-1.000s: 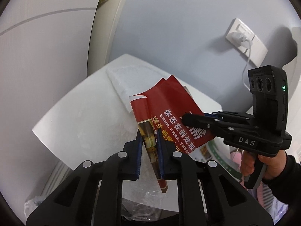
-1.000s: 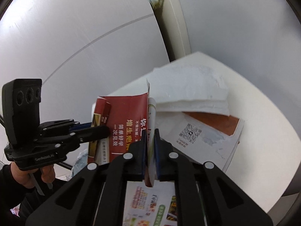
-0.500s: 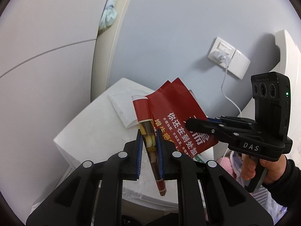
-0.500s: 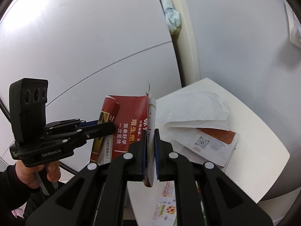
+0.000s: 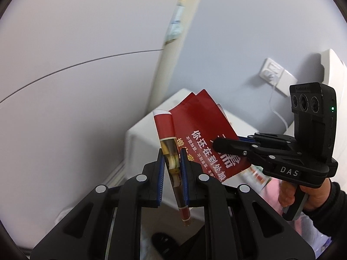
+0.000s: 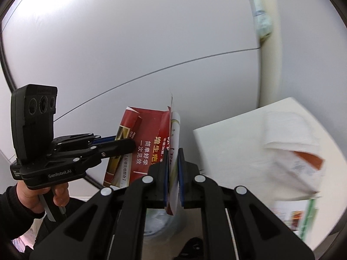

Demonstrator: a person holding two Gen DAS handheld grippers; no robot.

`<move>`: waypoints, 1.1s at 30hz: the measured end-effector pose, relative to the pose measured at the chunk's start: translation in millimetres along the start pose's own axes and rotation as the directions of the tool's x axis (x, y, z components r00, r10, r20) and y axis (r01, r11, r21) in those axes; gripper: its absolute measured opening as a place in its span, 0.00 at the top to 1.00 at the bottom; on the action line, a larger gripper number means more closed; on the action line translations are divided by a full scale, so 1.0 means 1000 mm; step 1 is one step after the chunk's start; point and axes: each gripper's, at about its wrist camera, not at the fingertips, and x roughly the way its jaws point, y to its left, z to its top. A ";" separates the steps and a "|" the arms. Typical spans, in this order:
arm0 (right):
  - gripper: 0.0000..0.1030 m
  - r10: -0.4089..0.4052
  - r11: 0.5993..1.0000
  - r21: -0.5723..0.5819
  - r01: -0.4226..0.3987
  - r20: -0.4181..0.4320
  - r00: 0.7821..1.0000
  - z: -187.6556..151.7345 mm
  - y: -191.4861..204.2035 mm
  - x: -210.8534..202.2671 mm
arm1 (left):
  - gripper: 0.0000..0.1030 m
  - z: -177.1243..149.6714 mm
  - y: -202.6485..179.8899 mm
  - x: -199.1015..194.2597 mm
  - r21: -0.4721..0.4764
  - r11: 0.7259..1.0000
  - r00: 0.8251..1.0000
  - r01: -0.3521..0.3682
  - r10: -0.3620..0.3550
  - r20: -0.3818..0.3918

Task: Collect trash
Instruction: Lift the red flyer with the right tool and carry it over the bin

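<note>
A pale wall with a thin dark seam curves behind everything, a cream vertical pipe [image 5: 171, 49] runs down it, and a white counter [image 6: 219, 143] sits in the far corner below. On the wall to the right is a white socket [image 5: 274, 74] with a plugged-in white cable [image 5: 277, 112] hanging from it. I hold a red leaflet [image 5: 201, 127] printed with white and yellow Chinese characters in the air above the near edge of the counter, gripped at both ends. My left fingers [image 5: 171, 166] are nearly closed, their blue pads clamped on the leaflet's rolled left edge, which sticks out below them. My right fingers [image 6: 172, 169] are pinched almost fully together on the opposite edge, where white inner pages show. Each hand [image 5: 308, 195] wraps a trigger handle. Farther right on the counter lie a crumpled white wrapper [image 6: 288, 130] and a flat printed sheet [image 6: 303, 162] with an orange-brown patch, both blurred.
</note>
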 end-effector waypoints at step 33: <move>0.91 0.048 0.998 0.052 -0.023 -0.577 0.815 -0.154 0.042 0.290 | 0.88 -0.208 0.167 0.111 -0.272 0.947 0.907 -0.171 0.044 -0.419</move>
